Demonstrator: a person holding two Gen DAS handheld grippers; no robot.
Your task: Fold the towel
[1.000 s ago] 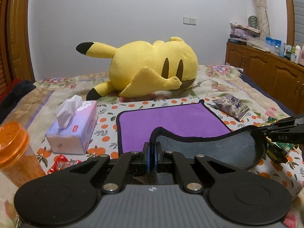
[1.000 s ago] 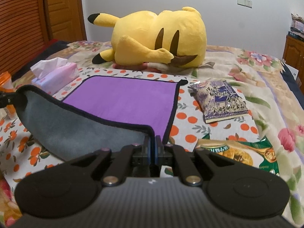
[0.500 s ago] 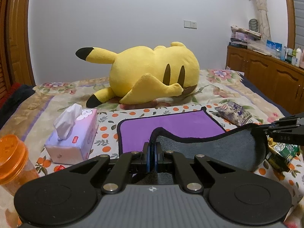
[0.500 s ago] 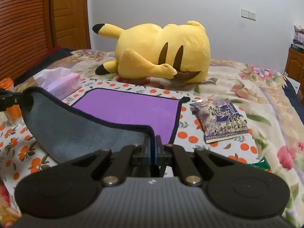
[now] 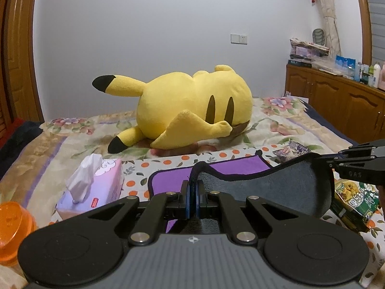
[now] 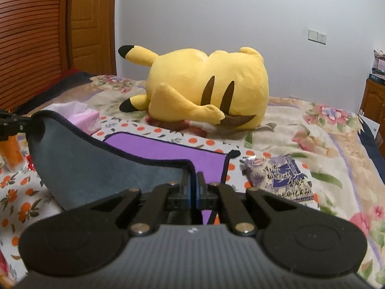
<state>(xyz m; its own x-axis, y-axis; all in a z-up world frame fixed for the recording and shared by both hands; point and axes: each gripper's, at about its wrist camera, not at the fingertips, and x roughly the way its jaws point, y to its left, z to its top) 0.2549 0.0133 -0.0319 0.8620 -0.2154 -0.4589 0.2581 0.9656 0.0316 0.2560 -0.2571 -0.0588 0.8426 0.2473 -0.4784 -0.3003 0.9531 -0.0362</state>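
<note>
Towel (image 5: 276, 187) edge has risen higher — both grippers clamped on it.

Ahead of me the purple towel face (image 6: 168, 151) lies flat and bare on the bed (image 6: 300, 125). The yellow plush (image 5: 192, 106) blocks its far side. The tissue box (image 5: 96, 187) and orange bottle (image 5: 12, 231) crowd my left flank. The purple snack bag (image 6: 284, 175) and green snack bag (image 5: 353, 200) crowd my right.
</note>
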